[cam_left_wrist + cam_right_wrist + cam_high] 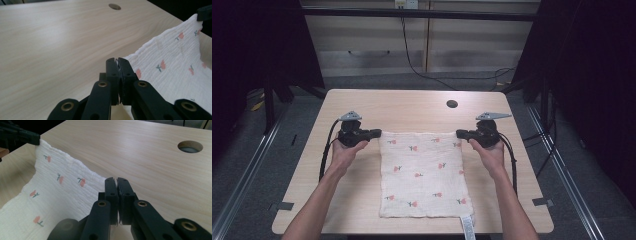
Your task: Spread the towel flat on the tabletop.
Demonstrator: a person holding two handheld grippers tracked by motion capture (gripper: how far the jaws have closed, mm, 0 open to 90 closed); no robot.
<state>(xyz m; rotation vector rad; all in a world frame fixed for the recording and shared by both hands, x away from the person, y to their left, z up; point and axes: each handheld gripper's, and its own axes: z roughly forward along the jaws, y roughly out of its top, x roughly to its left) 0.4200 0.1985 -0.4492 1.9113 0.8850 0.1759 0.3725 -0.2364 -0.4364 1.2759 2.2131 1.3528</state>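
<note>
High view: one white crinkled muslin cloth with small red flower prints (422,172) lies flat on the light wooden table (362,105). The cloth's near edge reaches the table's near edge; bare wood stays open on the far side around one round cable hole (452,104). Two grippers work. The left gripper (376,133) is clenched on the cloth's far left corner. The right gripper (460,133) is clenched on the far right corner. Both corners are raised slightly.
</note>
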